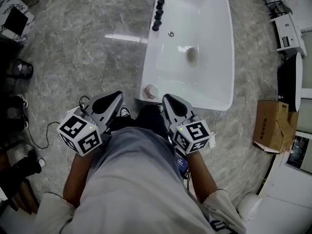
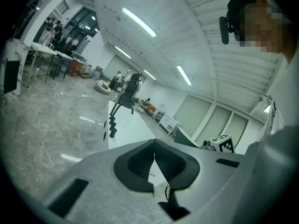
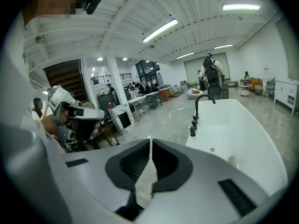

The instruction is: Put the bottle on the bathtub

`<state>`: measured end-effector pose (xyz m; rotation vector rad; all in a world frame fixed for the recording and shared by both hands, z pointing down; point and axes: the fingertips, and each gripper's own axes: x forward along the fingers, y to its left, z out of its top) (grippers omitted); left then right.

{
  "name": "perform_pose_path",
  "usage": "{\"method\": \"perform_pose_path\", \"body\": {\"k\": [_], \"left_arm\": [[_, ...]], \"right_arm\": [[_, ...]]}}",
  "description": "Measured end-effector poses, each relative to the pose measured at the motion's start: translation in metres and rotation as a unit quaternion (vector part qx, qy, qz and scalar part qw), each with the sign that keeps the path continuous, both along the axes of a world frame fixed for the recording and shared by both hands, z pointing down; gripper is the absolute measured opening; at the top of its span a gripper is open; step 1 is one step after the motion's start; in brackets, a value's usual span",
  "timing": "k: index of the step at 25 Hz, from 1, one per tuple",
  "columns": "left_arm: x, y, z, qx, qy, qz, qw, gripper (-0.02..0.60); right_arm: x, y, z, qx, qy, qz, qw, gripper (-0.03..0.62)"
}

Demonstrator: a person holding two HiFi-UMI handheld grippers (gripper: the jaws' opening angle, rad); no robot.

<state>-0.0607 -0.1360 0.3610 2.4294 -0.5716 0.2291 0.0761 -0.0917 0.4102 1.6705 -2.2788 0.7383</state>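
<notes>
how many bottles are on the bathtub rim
1. The bottle stands on the bathtub's near-left rim corner. A blurry object inside it may be another; I cannot tell.

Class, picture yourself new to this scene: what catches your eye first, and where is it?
The big white bathtub fills the upper middle of the head view, a black faucet arching over its far left rim. A small pale bottle stands on its near left corner; just below, the left gripper and right gripper hang shut and empty.
</notes>
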Motion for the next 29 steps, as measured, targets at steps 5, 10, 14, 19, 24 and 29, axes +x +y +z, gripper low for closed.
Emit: {"method": "perform_pose_path", "body": {"k": [5, 10, 14, 19, 24, 29], "left_arm": [[-0.001, -0.002, -0.004, 0.010, 0.003, 0.001, 1.0000, 0.006], [0.006, 0.004, -0.007, 0.015, 0.000, 0.010, 0.9998, 0.006], [0.012, 0.013, -0.009, 0.019, 0.003, 0.024, 0.9995, 0.006], [0.017, 0.016, -0.011, 0.023, 0.005, 0.037, 0.9990, 0.006], [0.024, 0.023, -0.009, 0.047, -0.011, 0.058, 0.9971, 0.006], [0.026, 0.025, -0.010, 0.047, -0.007, 0.065, 0.9968, 0.006]], "right_arm": [[0.004, -0.002, -0.012, 0.008, -0.003, 0.015, 1.000, 0.012], [0.002, 0.004, -0.020, 0.010, 0.010, 0.004, 1.000, 0.011], [0.002, 0.006, -0.028, 0.014, 0.017, -0.001, 1.000, 0.011], [0.001, 0.006, -0.036, 0.015, 0.020, -0.009, 1.000, 0.011], [0.009, 0.005, -0.044, 0.025, 0.027, -0.003, 0.999, 0.011], [0.008, 0.005, -0.047, 0.027, 0.023, -0.005, 0.999, 0.012]]}}
